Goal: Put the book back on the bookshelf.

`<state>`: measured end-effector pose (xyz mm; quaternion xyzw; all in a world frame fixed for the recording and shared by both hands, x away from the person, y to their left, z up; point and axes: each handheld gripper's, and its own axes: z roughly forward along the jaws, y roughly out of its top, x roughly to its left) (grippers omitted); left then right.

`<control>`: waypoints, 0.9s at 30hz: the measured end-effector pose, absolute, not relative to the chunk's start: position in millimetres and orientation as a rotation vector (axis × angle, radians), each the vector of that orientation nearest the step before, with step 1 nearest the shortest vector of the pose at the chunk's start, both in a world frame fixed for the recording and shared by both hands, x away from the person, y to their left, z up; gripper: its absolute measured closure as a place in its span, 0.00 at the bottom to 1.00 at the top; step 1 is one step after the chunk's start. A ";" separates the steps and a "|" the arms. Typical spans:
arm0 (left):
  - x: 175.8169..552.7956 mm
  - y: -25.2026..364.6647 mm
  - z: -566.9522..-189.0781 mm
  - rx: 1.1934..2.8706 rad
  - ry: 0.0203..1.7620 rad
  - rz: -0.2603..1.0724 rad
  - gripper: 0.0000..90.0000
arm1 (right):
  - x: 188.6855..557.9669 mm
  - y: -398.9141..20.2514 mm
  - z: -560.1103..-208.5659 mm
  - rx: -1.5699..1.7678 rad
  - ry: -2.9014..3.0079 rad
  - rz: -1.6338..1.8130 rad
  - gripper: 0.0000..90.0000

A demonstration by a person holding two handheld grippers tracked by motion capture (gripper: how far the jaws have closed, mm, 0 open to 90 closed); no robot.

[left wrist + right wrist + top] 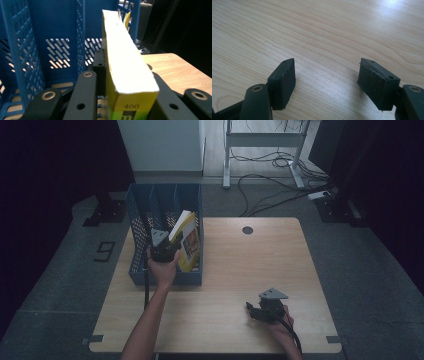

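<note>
The left gripper [130, 100] is clamped on a thick yellow book [125, 70], tilting it over the blue file rack [37, 50] for slotting; the right gripper [327, 82] rests slack-jawed above bare table [312, 30].

The place looked like a lab or test room set up for recording. A small wooden table [260, 270] stood alone on grey carpet [60, 270], with dark curtains [45, 160] at both sides. Loose cables [270, 185] ran over the floor behind it, past a white desk frame [265, 142] and a white cabinet [160, 145].
</note>
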<state>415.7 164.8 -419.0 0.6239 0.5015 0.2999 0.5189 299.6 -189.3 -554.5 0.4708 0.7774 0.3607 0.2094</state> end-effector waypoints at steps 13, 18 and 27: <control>429.9 159.3 -411.6 1.463 1.214 0.747 0.84 | 299.8 -189.3 -554.5 1.311 2.160 1.004 0.33; 439.1 157.3 -410.5 1.455 1.229 0.773 0.84 | 299.8 -189.4 -554.5 1.311 2.160 1.004 0.32; 455.6 152.4 -415.7 1.437 1.254 0.793 0.84 | 299.8 -189.5 -554.6 1.310 2.160 1.004 0.32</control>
